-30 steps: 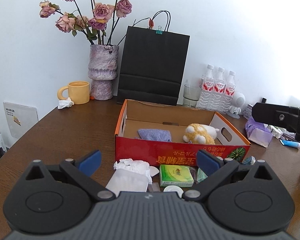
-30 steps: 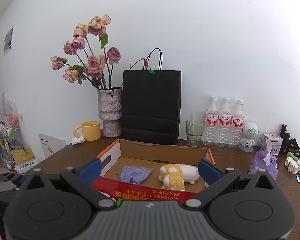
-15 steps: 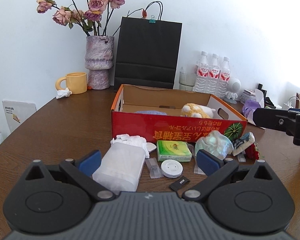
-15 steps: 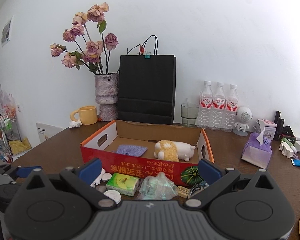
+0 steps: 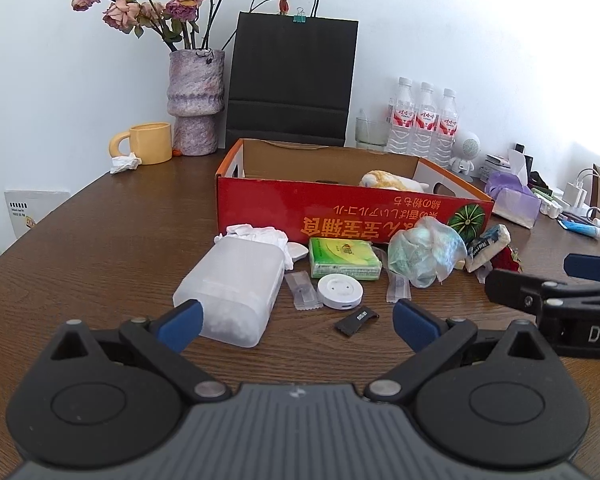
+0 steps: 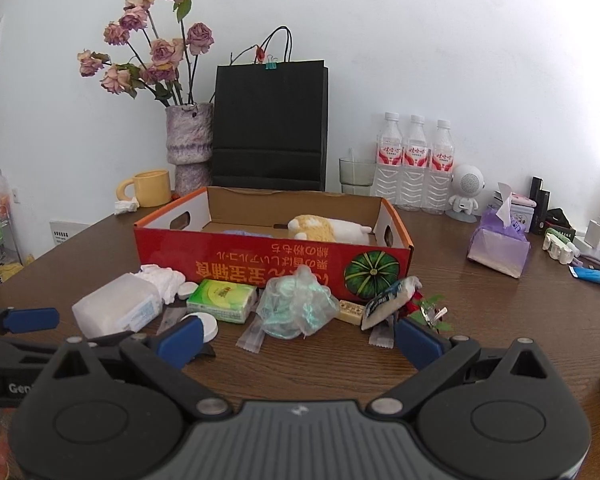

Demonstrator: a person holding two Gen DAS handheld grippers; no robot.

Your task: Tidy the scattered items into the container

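Observation:
A red cardboard box [image 5: 352, 216] [image 6: 268, 264] stands mid-table and holds a plush toy [image 6: 324, 228] and a purple cloth. In front of it lie a translucent white box [image 5: 236, 288], a green tissue pack [image 5: 344, 258], a white round disc [image 5: 340, 291], a crumpled plastic bag [image 5: 424, 256] [image 6: 296, 304], a small black chip [image 5: 357, 320], crumpled tissue [image 5: 256, 233] and sachets. My left gripper [image 5: 296, 322] is open and empty, low before these items. My right gripper [image 6: 298, 338] is open and empty, near the bag.
At the back stand a vase of dried roses [image 5: 196, 100], a black paper bag [image 5: 292, 80], a yellow mug [image 5: 150, 142], a glass and three water bottles [image 5: 422, 120]. A purple tissue pack [image 6: 498, 248], chargers and tubes lie at the right.
Both grippers have dropped lower and pulled back from the box. The scattered items in front of the box have come into full view. Both stay open.

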